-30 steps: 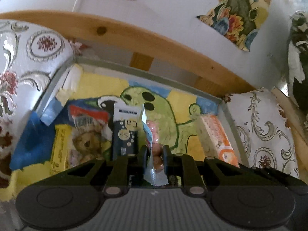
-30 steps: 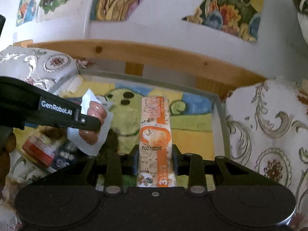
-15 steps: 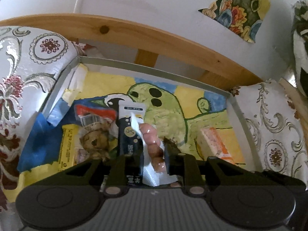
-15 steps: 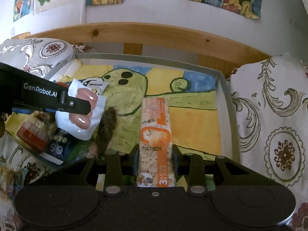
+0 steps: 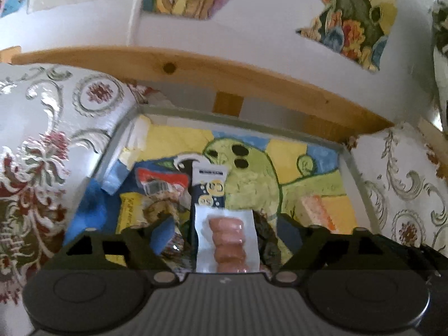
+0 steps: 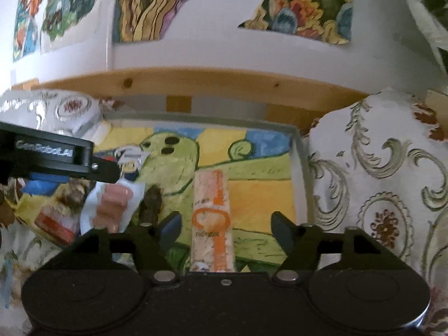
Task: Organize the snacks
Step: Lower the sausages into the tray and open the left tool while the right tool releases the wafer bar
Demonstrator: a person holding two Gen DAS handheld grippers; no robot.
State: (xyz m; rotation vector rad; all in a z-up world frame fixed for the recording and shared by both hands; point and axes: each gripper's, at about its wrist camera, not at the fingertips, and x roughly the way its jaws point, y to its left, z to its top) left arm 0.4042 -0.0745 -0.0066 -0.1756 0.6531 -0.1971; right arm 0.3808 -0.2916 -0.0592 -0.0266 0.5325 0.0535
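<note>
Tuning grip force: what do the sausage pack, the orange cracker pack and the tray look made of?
Sausage pack: soft plastic film, white border with a clear glossy window showing pink links.
Orange cracker pack: thin printed plastic wrap, partly see-through, crackers showing inside.
Tray: thin grey rim, likely metal or hard plastic; the painted picture in its bottom looks like matte paper.

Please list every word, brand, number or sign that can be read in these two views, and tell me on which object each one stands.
"GenRobot.AI": white letters, blurred, on the side of the left gripper, in the right wrist view.
A printed number on the orange cracker pack: blurred, not readable.
Circles that may be figures on the dark blue packet: too blurred to tell.
Small print on the yellow packet: unreadable.
A barcode on the red-topped packet: digits too small.
The sausage pack: no text visible.
</note>
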